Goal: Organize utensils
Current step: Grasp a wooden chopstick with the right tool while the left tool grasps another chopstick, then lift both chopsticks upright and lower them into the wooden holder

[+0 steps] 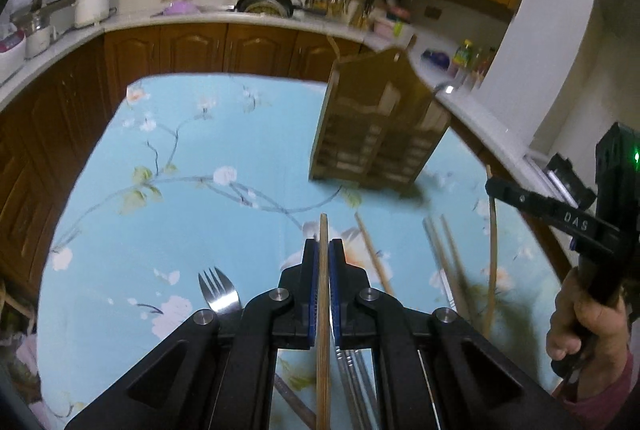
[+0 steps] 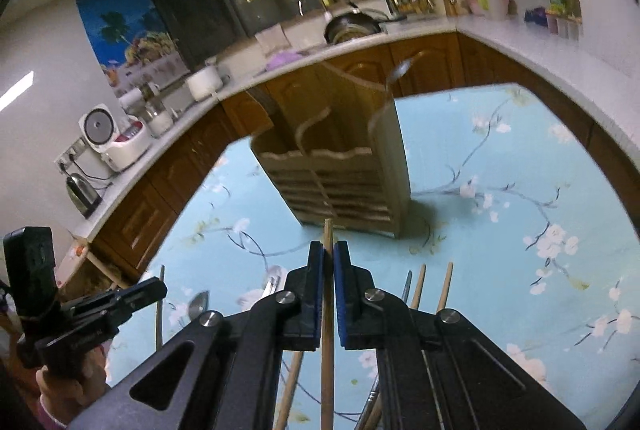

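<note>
While clamped, slim wooden chopsticks (image 1: 323,310) blur.

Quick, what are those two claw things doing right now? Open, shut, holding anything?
Left gripper: shut on a wooden chopstick.
Right gripper: shut on a second wooden chopstick.

Beyond the claw: dark pan (image 1: 264,3) and white pot (image 1: 93,7) on the curved tabletop (image 1: 224,19); far left, rice cooker (image 2: 114,142) and kettle (image 2: 82,192).
</note>
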